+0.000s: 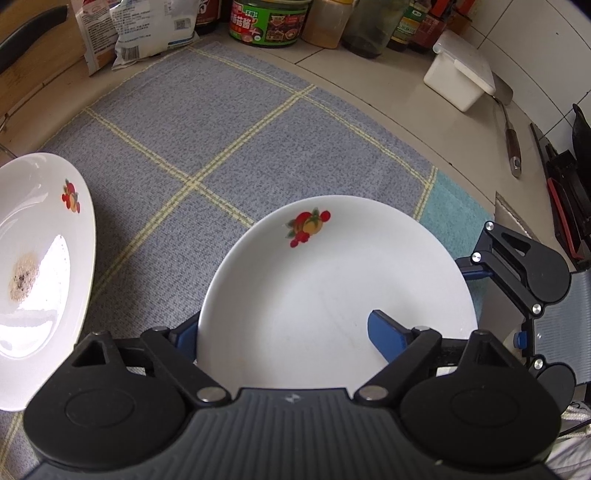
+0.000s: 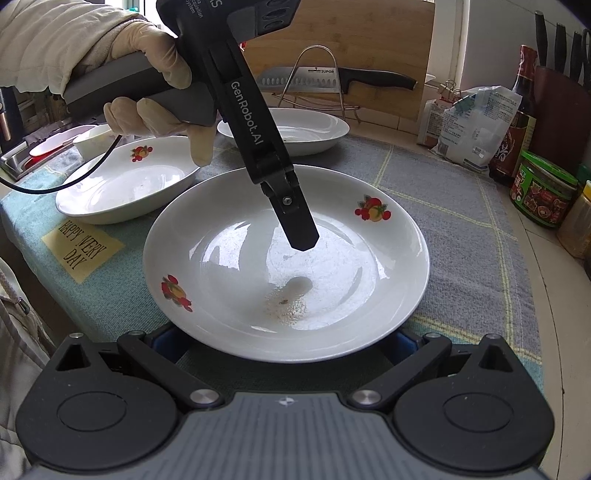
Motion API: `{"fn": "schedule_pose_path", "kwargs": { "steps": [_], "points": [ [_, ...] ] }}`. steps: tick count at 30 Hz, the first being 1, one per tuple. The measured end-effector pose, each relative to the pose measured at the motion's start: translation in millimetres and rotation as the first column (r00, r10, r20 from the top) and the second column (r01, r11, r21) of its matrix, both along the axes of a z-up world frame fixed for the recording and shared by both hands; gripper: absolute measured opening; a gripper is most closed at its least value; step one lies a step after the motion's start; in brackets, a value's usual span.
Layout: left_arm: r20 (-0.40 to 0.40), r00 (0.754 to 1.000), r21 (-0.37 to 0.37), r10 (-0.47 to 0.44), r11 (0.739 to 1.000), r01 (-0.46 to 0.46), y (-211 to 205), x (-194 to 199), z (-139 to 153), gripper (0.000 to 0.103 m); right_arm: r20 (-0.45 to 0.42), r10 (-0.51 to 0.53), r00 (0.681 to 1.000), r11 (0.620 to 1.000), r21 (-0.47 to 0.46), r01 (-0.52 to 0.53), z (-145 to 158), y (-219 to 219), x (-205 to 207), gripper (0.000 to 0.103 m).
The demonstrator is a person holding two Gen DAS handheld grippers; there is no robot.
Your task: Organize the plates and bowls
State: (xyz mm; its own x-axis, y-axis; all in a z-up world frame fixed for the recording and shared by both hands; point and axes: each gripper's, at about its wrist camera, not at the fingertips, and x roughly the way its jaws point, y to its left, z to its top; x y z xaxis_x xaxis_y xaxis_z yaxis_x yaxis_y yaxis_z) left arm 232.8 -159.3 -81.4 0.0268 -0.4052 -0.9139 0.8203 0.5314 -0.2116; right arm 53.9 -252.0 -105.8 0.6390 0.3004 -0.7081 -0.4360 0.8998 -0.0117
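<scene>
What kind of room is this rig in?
Most likely a home kitchen counter. Sauce bottles and jars line the tiled wall, a kitchen knife rests on a rack against a wooden cutting board, and white plates sit on a checked cloth.

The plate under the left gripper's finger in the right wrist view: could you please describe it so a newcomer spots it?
On the grey checked cloth, the plate lies nearest, ahead of the right gripper. Unlike neighbouring plates, it shows two fruit decals and a black finger hangs above it.
</scene>
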Motion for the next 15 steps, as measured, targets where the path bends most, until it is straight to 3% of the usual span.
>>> {"fn": "schedule_pose_path", "kwargs": {
  "steps": [15],
  "points": [
    [0.0, 1.0, -0.008, -0.001, 1.0, 0.001, 3.2, -2.2, 2.8, 0.087, -0.045, -0.002, 0.999, 1.0, -0.022, 0.001, 1.2, 3.5, 5.6, 0.103]
  ]
}}
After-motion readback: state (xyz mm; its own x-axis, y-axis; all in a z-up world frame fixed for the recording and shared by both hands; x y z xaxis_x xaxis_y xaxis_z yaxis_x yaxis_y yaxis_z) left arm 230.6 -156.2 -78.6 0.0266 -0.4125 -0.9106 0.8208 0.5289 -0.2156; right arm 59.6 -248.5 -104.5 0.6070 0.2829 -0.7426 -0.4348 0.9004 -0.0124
